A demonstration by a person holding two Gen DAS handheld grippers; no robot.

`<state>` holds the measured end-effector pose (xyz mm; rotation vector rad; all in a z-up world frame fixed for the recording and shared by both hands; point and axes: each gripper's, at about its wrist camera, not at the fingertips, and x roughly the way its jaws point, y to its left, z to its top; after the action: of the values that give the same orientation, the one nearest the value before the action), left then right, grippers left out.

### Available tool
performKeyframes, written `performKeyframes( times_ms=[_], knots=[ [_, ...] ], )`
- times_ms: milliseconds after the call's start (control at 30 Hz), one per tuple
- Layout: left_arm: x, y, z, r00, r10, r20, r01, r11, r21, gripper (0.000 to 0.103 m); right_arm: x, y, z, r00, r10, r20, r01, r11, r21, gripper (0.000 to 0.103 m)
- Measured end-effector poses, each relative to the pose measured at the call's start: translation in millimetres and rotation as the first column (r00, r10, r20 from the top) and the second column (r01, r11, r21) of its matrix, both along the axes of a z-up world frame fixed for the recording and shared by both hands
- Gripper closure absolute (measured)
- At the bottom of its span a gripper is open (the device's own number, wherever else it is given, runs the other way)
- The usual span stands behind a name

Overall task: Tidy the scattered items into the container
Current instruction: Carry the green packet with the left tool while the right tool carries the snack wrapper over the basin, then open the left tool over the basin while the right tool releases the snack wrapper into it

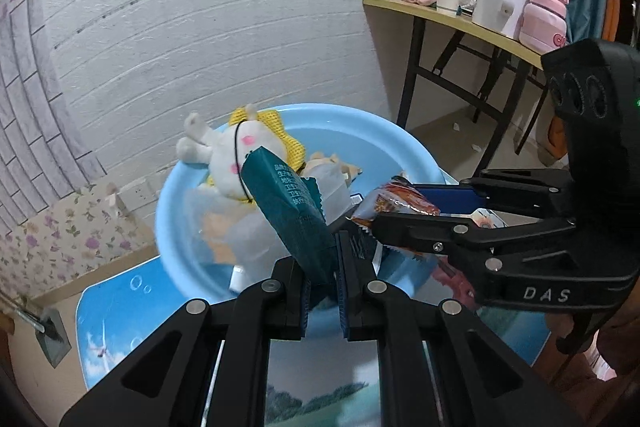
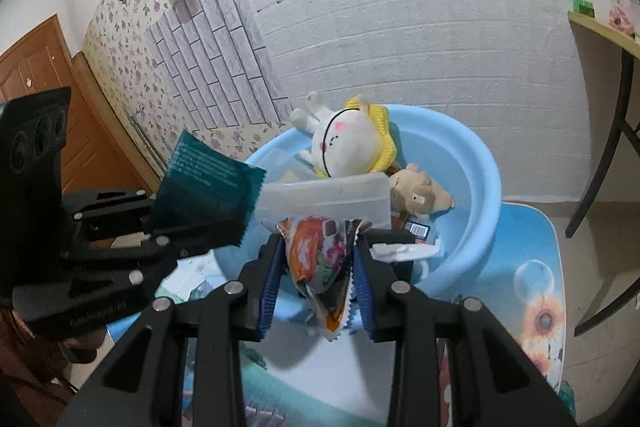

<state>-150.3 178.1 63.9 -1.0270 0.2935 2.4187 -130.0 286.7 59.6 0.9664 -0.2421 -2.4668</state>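
Teal packet [image 1: 288,207] is pinched in the left gripper [image 1: 322,283], the orange snack bag [image 2: 320,259] in the right gripper [image 2: 320,291], both over the blue basin [image 1: 384,135] near its 6 o'clock rim. Carry each farther inward before letting go, I'd judge.

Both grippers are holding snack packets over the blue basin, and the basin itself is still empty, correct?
Not quite. Both the left gripper with the teal packet and the right gripper with the orange packet are at the blue basin, but the right wrist view shows it already holds a white plush rabbit, among other items.
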Motion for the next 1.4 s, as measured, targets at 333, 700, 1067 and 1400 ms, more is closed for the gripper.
performKeyframes(
  times_ms=[333,700,1067,1400],
  knots=[
    [-25,20,-15,0.999,-0.019,0.045,0.02,0.999,-0.026,0.088,-29,13,-5,1.0,-0.03,0.002,0.03,1.0,0.003,0.07],
    [-20,16,-10,1.0,0.02,0.024,-0.019,1.0,-0.023,0.041,-40,18,-19,0.993,-0.093,0.069,0.093,0.996,0.006,0.064],
    [-8,1,-4,0.984,0.165,0.06,-0.158,0.981,-0.109,0.015,-20,16,-13,0.989,-0.132,0.07,0.129,0.991,0.045,0.06],
    [12,-27,4,0.947,0.307,0.098,-0.301,0.951,-0.077,0.015,8,2,-1,0.983,-0.161,0.091,0.156,0.986,0.06,0.055]
  ],
)
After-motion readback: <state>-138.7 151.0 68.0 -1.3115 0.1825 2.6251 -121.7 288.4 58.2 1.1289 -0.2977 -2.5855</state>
